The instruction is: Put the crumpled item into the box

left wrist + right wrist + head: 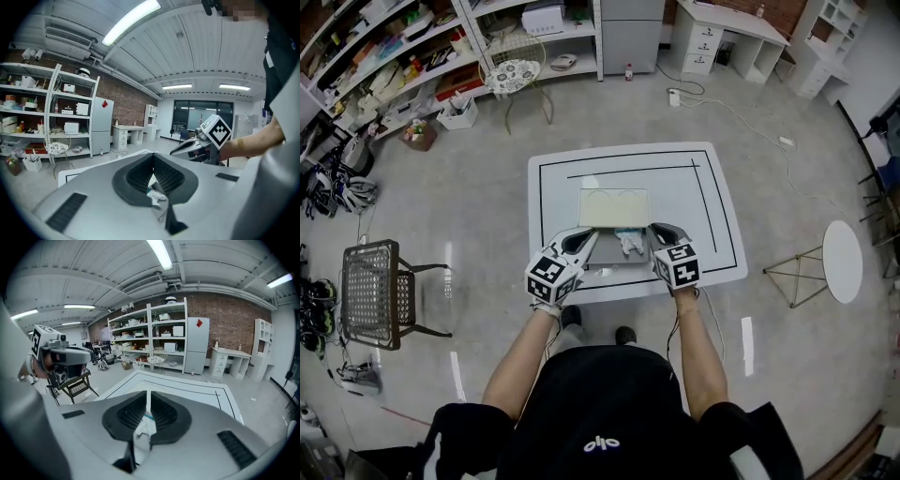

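Observation:
A small box [614, 208] stands open on the white table [712, 216], its cream lid raised at the far side. The crumpled white item [630, 244] with a teal bit lies in the box's grey base. My left gripper [591, 239] is at the base's left edge and my right gripper [656, 231] at its right edge. In the left gripper view the jaws [153, 168] meet, with the crumpled item [155, 197] showing below them. The right gripper's jaws [147, 404] stand together with only a thin pale slit, and the crumpled item [144, 430] shows under them.
A wire mesh chair [373, 291] stands left of the table and a round white side table [842, 261] to its right. Loaded shelves [394, 66] and a stool [514, 75] line the far wall. A cable [741, 117] runs over the floor behind the table.

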Demonstrator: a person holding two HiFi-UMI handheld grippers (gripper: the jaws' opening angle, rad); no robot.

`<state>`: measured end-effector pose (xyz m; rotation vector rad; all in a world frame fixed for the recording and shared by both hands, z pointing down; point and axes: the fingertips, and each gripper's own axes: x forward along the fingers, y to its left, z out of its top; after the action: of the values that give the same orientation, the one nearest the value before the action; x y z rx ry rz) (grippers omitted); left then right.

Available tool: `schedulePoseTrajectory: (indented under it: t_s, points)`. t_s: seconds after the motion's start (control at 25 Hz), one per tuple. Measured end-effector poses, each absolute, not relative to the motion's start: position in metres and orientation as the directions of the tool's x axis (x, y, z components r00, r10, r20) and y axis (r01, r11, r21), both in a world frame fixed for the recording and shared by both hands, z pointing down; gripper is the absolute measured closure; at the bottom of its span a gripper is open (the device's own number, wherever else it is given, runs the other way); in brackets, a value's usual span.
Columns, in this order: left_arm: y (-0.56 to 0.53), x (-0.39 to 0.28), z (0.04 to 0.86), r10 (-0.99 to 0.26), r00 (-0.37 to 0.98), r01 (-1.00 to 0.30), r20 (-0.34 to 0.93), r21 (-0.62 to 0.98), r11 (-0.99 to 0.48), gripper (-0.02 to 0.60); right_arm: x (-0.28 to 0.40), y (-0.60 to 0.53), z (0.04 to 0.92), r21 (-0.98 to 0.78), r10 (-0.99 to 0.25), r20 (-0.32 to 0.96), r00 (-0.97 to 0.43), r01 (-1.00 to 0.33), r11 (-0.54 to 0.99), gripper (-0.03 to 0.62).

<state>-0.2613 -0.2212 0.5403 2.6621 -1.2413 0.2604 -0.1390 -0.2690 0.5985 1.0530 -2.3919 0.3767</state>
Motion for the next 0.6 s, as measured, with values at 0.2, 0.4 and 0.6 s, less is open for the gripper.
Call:
schedulePoseTrajectory:
  t_s: [0.2,0.4,0.6]
  points:
    - [-0.21,-0.248,0.53,-0.769,0.602,-0.796,0.217,0.083,-0.6,0.574,-0.132,-0.258,0.564,-0.017,-0.612,0.474,-0.633,-0.702,0.712,0.585]
    - [-0.196,-0.241,0.521,-0.804,0.564,-0.824,0.19,0.07,-0.562,0.574,-0.124,-0.245,0.55,-0.013,-0.593,0.438,-0.676,-0.664,0.748,0.585]
    - [-0.182,-0.237,0.519,-0.833,0.525,-0.85,0.174,0.066,-0.522,0.575,-0.117,-0.233,0.548,-0.006,-0.569,0.426,-0.704,-0.631,0.776,0.585]
